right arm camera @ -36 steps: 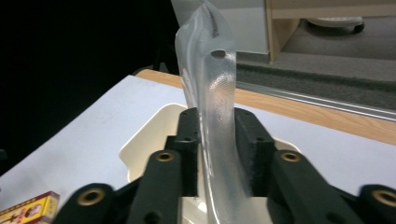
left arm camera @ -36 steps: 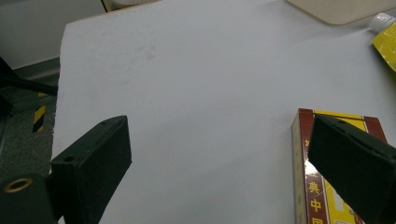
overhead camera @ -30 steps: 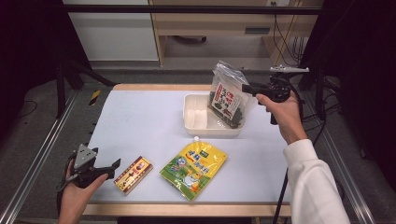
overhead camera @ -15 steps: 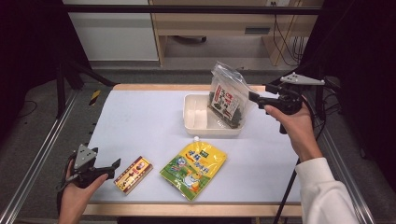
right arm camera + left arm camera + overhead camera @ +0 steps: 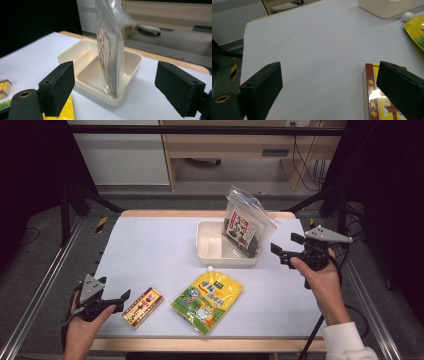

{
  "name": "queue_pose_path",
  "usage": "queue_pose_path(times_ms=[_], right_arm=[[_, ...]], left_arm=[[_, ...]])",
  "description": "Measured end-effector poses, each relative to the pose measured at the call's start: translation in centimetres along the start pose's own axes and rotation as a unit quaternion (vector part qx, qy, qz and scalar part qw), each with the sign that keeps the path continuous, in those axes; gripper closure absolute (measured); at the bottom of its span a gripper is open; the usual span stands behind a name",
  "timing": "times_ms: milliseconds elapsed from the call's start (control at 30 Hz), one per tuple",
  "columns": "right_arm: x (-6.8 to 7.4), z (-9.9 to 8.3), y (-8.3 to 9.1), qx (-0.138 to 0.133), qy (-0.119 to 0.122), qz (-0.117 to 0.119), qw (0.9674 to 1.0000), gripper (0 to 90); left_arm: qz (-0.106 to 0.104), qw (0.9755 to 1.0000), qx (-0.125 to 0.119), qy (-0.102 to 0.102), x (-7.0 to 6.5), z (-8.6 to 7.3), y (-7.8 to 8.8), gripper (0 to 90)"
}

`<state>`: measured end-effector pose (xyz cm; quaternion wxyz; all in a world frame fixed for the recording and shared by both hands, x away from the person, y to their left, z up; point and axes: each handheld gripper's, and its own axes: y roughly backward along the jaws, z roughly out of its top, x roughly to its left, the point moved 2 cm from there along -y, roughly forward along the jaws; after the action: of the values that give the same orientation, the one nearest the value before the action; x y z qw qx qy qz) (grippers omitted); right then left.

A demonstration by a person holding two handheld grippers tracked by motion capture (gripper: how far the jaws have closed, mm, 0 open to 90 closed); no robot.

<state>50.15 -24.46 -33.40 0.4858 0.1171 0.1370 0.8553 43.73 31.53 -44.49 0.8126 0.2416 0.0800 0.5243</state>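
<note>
The right gripper (image 5: 281, 254), at three o'clock on the white table (image 5: 150, 245), has just been opening its jaws; they stand wide and empty, just clear of the clear snack bag (image 5: 245, 227) standing upright in the cream tray's (image 5: 210, 256) right compartment. The left gripper (image 5: 120, 299), at seven o'clock, gapes beside the red box (image 5: 143, 306). A yellow pouch (image 5: 207, 300) lies at six o'clock. Beyond stands a wooden desk (image 5: 225, 140). The left gripper view cuts off the box; the right gripper view blurs the bag's print.

We read this as lab or test room: white desk (image 5: 150, 245) boxed in black metal frame (image 5: 210, 129), aluminium rails (image 5: 45, 280) along floor, hazard-striped tape (image 5: 101, 223), cables (image 5: 300, 165) trailing by wooden furniture (image 5: 230, 150) behind, dark surroundings, grey floor (image 5: 30, 270).
</note>
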Motion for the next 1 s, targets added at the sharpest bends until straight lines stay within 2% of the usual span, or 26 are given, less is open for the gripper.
queue_pose_path(times_ms=[133,200,367,467,533,633,767,833,900,1000], right_arm=[[1.4,-2.4,0.1,0.015,0.000,-0.015,0.9998,16.9],[2.1,-3.5,-0.1,0.017,-0.006,-0.015,0.9997,18.2],[4.3,-5.8,-1.0,0.021,-0.014,-0.007,0.9997,23.7],[5.4,-7.0,-1.8,0.034,-0.015,-0.005,0.9993,28.1],[6.1,-7.8,-2.6,0.048,-0.016,0.004,0.9987,33.1],[6.8,-8.6,-3.5,0.065,-0.010,0.006,0.9978,36.9],[7.5,-9.8,-4.7,0.092,-0.015,0.010,0.9956,47.5],[7.6,-10.2,-5.2,0.104,-0.017,0.015,0.9943,52.2],[7.6,-10.5,-5.7,0.114,-0.016,0.015,0.9932,55.3],[7.7,-10.9,-6.4,0.129,-0.032,0.018,0.9910,58.9]], left_arm=[[-0.005,1.0000,-0.006,-0.003,-0.5,0.4,-0.1,6.8],[-0.012,0.9999,-0.011,0.003,-0.9,0.7,-0.1,6.8],[-0.028,0.9994,-0.019,0.005,-2.1,1.3,-0.1,6.8],[-0.033,0.9991,-0.026,0.007,-2.7,1.5,0.0,7.5],[-0.035,0.9990,-0.028,0.004,-3.1,1.8,-0.1,8.2],[-0.043,0.9987,-0.028,0.006,-3.9,2.1,-0.3,9.3],[-0.044,0.9987,-0.022,-0.010,-5.0,2.3,-0.5,9.9],[-0.032,0.9990,-0.027,-0.016,-5.1,2.4,-0.3,12.1],[-0.030,0.9991,-0.029,-0.012,-5.0,2.4,-0.3,12.7],[-0.032,0.9991,-0.026,-0.009,-4.9,2.3,-0.5,12.7]])
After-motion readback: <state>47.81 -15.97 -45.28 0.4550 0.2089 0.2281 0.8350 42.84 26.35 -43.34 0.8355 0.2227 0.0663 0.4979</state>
